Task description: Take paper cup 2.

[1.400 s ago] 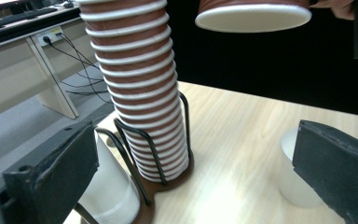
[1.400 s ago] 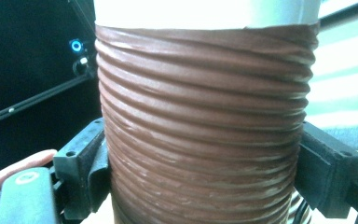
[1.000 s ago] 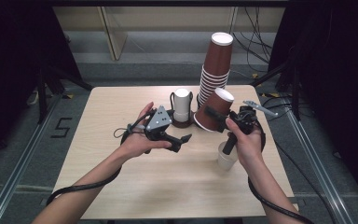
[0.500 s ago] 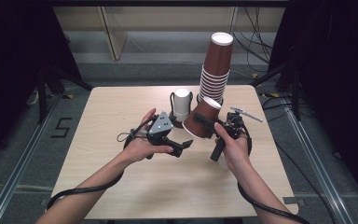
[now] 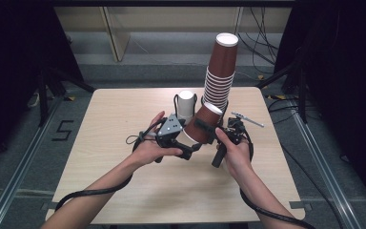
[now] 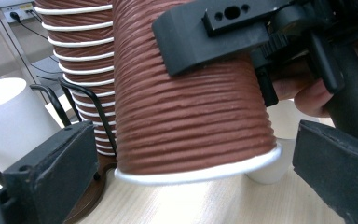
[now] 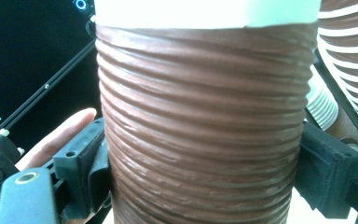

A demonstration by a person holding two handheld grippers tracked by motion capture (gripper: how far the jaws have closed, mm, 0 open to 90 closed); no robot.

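Observation:
A brown ribbed paper cup hangs tilted, mouth down, just above the table. My right gripper is shut on its middle; in the right gripper view both black jaws press on the cup's sides. My left gripper stands open at the cup's white rim. Its two jaws sit either side of the rim with small gaps. The right gripper's jaw crosses the upper part of the cup in the left gripper view.
A tall stack of upside-down brown cups stands at the back of the table, close behind the held cup. A white cup in a black wire holder stands left of it. A small white cup sits behind the held cup's rim.
My right gripper has carried the brown cup left and down, bringing its rim between the left gripper's open jaws. The left hand has hardly moved.

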